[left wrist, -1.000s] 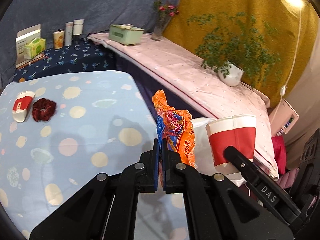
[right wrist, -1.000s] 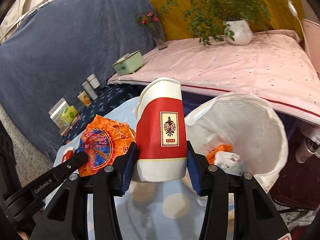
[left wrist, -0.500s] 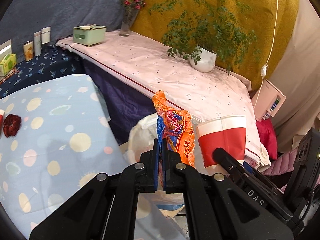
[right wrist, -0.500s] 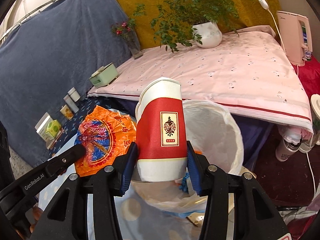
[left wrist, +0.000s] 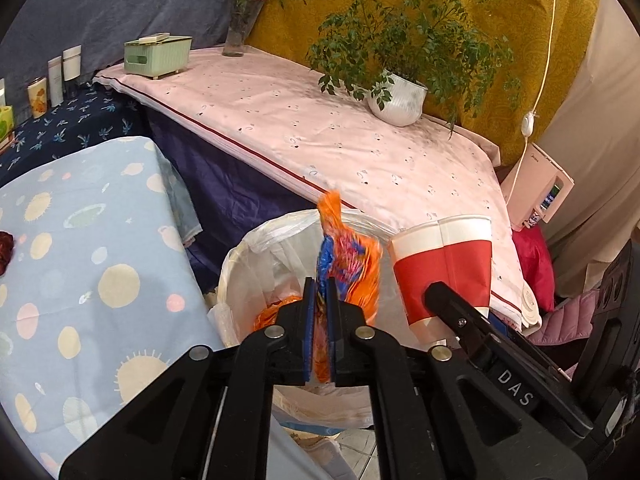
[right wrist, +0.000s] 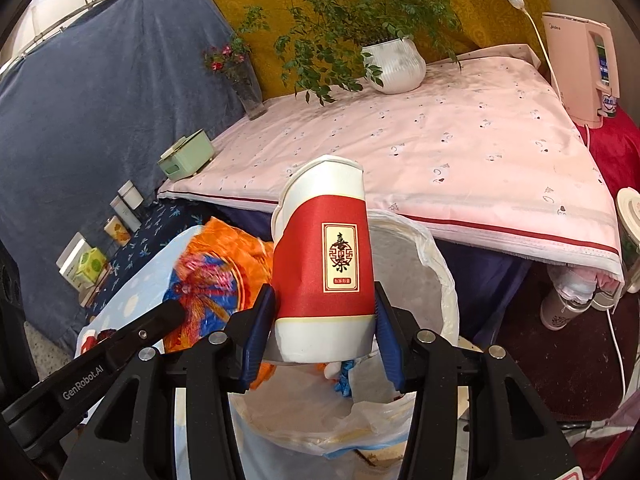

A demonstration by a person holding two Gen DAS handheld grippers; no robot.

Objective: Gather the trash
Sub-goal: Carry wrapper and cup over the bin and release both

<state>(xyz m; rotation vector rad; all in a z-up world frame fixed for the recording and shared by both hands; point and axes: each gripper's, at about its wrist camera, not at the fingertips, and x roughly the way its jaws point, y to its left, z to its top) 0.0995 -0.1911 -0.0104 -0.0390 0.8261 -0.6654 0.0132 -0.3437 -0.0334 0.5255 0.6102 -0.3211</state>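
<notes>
Both over the bin now. My left gripper fingers are opening, wrapper between them; right gripper clamps the cup. Drops remain.

Mouth of lined trash bin stood open below both tools, way down free. Blue spotted surface close on left of bin. Pink-covered surface edge just behind bin. Crumpled trash already lay inside bin, room above it.
</notes>
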